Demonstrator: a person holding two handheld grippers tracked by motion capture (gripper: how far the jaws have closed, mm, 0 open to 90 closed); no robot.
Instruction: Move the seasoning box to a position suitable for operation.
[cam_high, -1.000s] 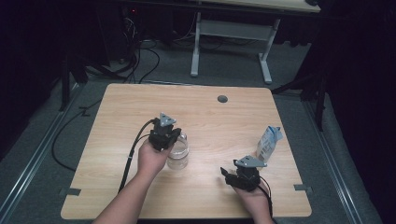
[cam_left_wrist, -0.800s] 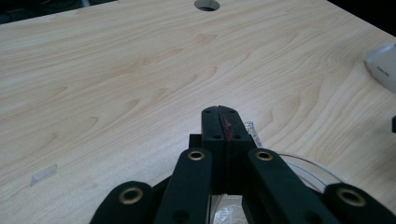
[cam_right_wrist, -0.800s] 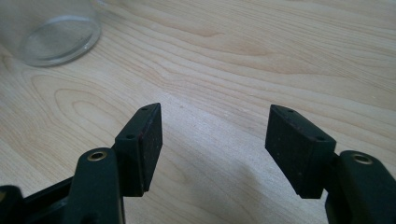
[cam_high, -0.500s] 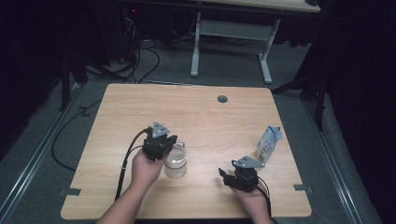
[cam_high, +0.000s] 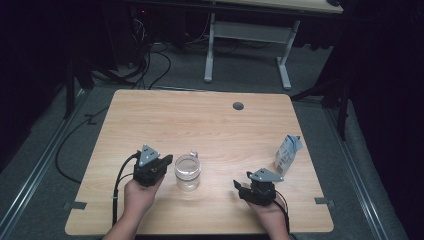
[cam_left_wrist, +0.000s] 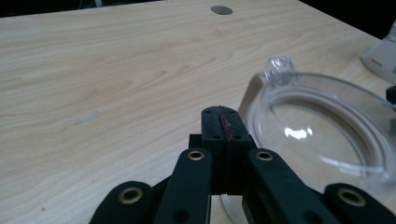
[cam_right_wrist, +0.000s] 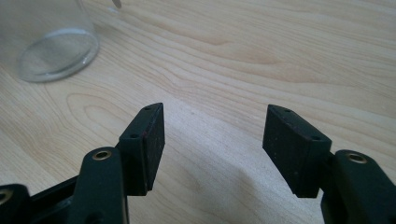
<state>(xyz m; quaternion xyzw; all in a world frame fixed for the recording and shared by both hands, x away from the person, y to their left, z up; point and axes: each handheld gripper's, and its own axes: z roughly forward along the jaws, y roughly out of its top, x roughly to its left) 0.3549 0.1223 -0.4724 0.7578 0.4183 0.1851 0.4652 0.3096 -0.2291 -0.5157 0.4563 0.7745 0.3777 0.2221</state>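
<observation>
The left gripper (cam_left_wrist: 219, 116) has its jaws pressed together with nothing between them, their tips just beside the rim of the clear jar (cam_left_wrist: 322, 135), on its left in the high view. The jar (cam_high: 187, 171) stands upright and open on the table (cam_high: 200, 115), between the two grippers. The right gripper (cam_right_wrist: 212, 140) has its jaws spread and bare over the wood, though they have just been closing a little. A small white carton (cam_high: 287, 154) stands near the right gripper (cam_high: 252, 185), toward the table's right edge.
</observation>
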